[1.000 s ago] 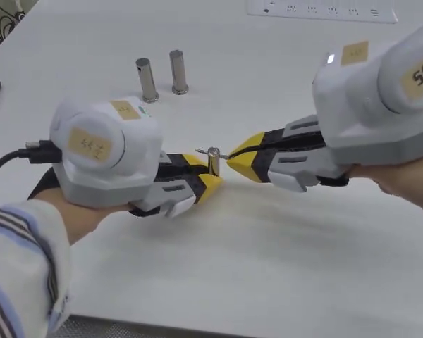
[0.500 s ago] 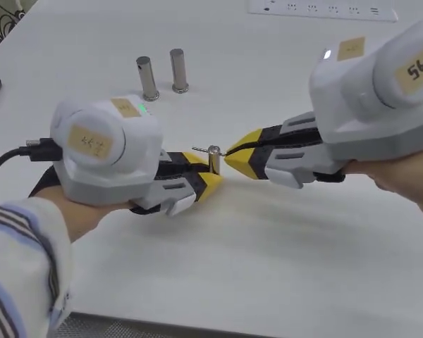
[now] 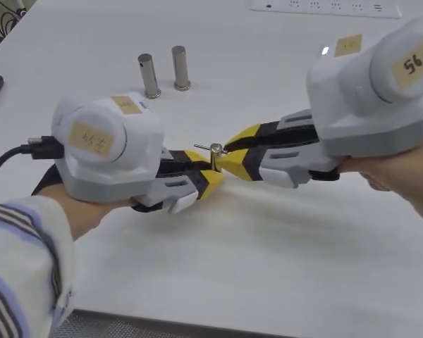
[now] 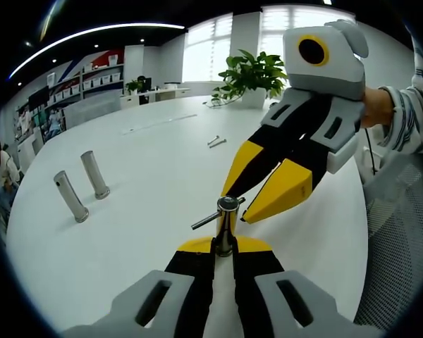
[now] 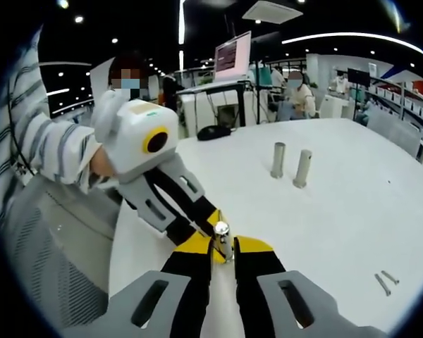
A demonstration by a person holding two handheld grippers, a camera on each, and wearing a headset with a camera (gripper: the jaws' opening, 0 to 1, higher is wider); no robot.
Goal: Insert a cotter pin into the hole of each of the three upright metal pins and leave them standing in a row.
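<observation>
shiny steel pin [image 4: 226, 224], short, flat-capped, upright, clamped in left gripper [image 4: 224, 246]; thin cotter pin [image 4: 204, 222] through its top hole, other end pinched by right gripper [image 4: 235, 210].

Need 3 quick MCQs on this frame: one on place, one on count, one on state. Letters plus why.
1. The short grey steel pin being worked on is: A between the jaws of the left gripper; B on a shelf; C in a bare hand.
2. Grey steel pins standing free on the white table: A one; B two; C four.
3. The thin metal cotter pin at the right gripper is: A bent double; B on the floor; C poking through the held pin's head.

A: the jaws clamp its shaft. B: a pair stands beyond the grippers. C: its end juts out the far side.
</observation>
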